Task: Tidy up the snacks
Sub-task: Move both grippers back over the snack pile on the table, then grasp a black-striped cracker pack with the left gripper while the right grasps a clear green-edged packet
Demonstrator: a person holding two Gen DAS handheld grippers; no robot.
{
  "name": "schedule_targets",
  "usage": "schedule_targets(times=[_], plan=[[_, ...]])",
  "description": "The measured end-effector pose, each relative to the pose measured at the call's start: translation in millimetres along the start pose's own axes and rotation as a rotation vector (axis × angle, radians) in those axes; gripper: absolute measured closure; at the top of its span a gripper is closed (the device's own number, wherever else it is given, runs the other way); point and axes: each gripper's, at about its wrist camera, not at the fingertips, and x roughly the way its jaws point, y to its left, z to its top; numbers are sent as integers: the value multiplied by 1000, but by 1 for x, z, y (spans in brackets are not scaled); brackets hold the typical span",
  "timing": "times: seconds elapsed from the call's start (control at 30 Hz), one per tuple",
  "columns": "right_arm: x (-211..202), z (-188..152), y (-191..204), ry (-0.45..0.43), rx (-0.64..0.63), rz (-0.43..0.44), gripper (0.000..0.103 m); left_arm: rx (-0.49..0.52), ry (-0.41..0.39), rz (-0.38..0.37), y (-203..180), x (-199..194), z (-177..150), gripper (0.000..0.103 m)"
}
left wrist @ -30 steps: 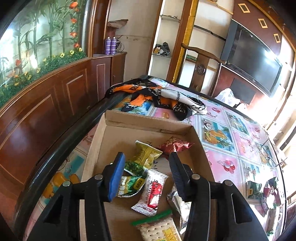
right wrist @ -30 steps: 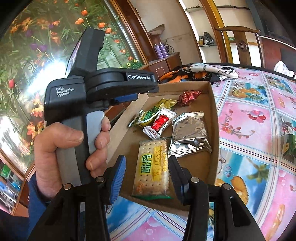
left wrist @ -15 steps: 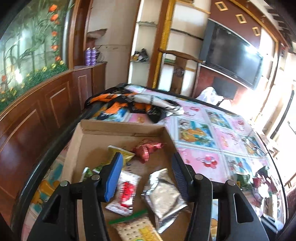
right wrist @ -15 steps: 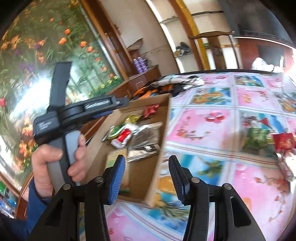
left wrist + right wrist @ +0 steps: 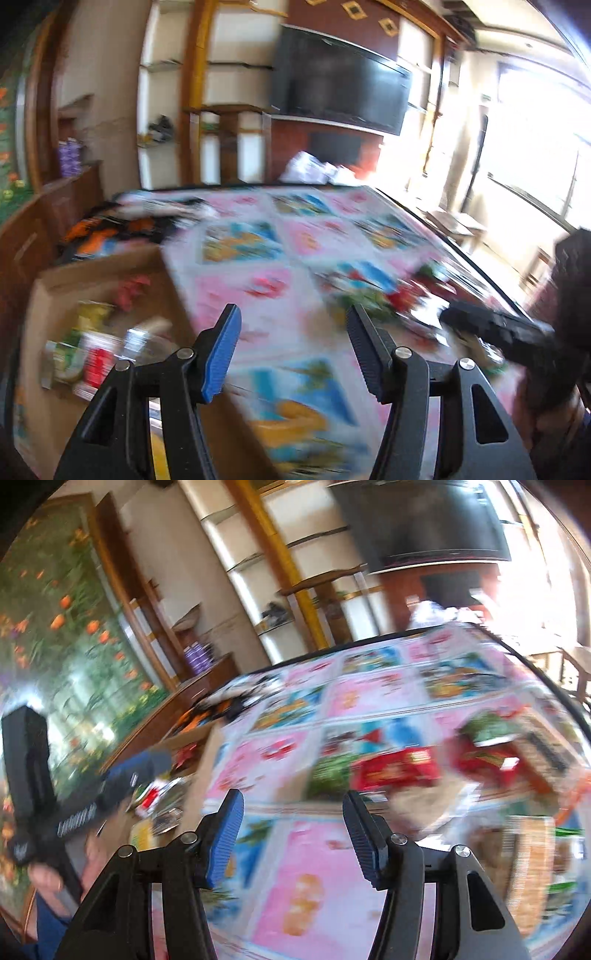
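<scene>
Both grippers, left and right, spread, just opened wider, nothing between, over glossy patterned tablecloth; cardboard box holding wrappers left, loose crinkly snack packets right, blurred.

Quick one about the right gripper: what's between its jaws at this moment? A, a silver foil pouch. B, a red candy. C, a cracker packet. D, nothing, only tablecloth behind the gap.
D: the right gripper stands open and empty, with only the patterned tablecloth showing through the gap.
</scene>
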Motion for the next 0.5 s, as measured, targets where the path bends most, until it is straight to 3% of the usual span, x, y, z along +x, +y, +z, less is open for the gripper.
schedule_targets(times=[0.2, 0.37, 0.5], plan=[[-42, 9, -62, -92, 117, -105, 43, 57, 101, -151, -64, 16, -19, 45], [-77, 10, -110, -156, 221, -213, 46, -4, 216, -288, -107, 42, -22, 41], [-100, 8, -144, -188, 300, -290, 46, -8, 289, -306, -146, 66, -21, 41]])
